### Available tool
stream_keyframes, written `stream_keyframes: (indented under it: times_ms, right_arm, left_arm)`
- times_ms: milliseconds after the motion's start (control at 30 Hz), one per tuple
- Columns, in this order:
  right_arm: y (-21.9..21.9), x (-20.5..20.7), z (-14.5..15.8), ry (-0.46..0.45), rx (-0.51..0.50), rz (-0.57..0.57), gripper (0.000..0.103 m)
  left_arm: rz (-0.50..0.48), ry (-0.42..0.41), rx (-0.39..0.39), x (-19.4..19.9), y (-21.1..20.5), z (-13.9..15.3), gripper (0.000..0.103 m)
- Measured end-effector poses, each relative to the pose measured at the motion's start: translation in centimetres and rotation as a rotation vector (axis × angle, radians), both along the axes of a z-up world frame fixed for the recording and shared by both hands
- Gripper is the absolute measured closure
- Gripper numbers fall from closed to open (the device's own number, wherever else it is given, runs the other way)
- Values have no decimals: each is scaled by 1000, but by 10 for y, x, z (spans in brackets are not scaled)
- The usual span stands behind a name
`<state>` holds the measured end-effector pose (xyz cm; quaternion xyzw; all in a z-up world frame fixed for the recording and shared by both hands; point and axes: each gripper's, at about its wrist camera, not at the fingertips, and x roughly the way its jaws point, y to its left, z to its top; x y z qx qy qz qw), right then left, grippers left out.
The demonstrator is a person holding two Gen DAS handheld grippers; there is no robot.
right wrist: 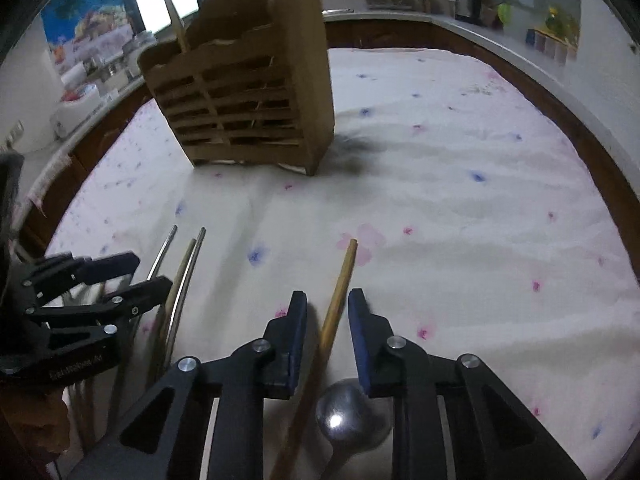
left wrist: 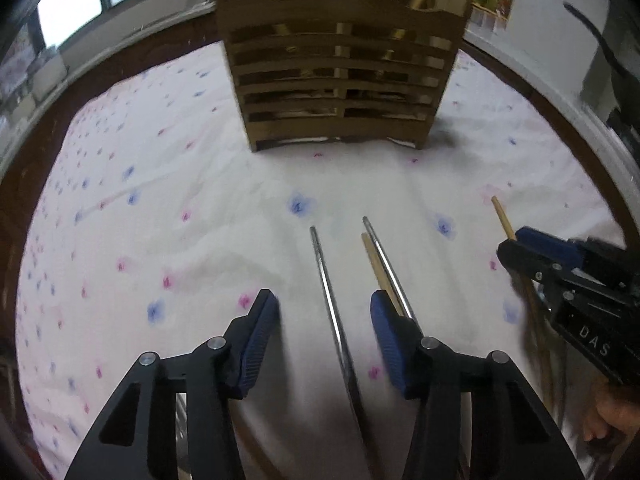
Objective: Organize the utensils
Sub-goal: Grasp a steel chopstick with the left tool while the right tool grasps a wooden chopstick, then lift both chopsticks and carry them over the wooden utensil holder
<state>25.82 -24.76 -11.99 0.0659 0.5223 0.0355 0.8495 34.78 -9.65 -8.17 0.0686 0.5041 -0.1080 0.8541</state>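
— Wooden holder [left wrist: 340, 68] already has a few sticks standing in it; how much is left?

— Plenty. Left gripper [left wrist: 324, 340], half-wide, straddles a steel chopstick [left wrist: 326, 292]; right gripper [right wrist: 327, 328], narrow, flanks a bamboo chopstick [right wrist: 338, 300] (neither gripped yet), spoon [right wrist: 348, 412] waiting on the cloth [right wrist: 440, 200].

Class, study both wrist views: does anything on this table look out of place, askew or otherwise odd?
Yes. Loose chopsticks lie on the floral cloth instead of in the wooden holder: metal ones and a wooden one. A metal spoon lies loose beside it. A dark smudge marks the cloth beside the holder.
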Motion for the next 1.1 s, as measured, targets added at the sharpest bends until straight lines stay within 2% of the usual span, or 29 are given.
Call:
stream_keyframes:
  times_ms: [67, 133, 167, 200, 267, 300, 500, 700, 1100]
  right_arm:
    - [1, 1, 0, 0, -13, 3, 80]
    - [3, 0, 0, -7, -21, 0, 85]
    - [2, 0, -1, -14, -20, -7, 92]
    - [1, -2, -1, -20, -13, -17, 93]
    - [1, -3, 0, -27, -4, -34, 94]
    - [0, -1, 0, -27, 21, -38, 95]
    - [-7, -10, 18, -60, 141, -48, 97]
    - [-13, -30, 53, -134, 196, -49, 97]
    - [-8, -65, 103, -256, 233, -25, 97]
  left_arm:
    - [-9, -3, -5, 2, -4, -1, 62]
    - [-18, -12, -11, 1, -7, -1, 68]
    - [-21, -15, -17, 1, -8, -2, 73]
    - [-21, -20, -18, 0, -9, -2, 76]
    - [-21, -28, -21, -2, -9, -1, 94]
    - [-22, -23, -31, -3, -9, 0, 97]
    - [5, 7, -149, -4, 15, 7, 99]
    - [20, -44, -243, -24, 36, 37, 100]
    - [11, -180, -348, -100, 73, 103, 100]
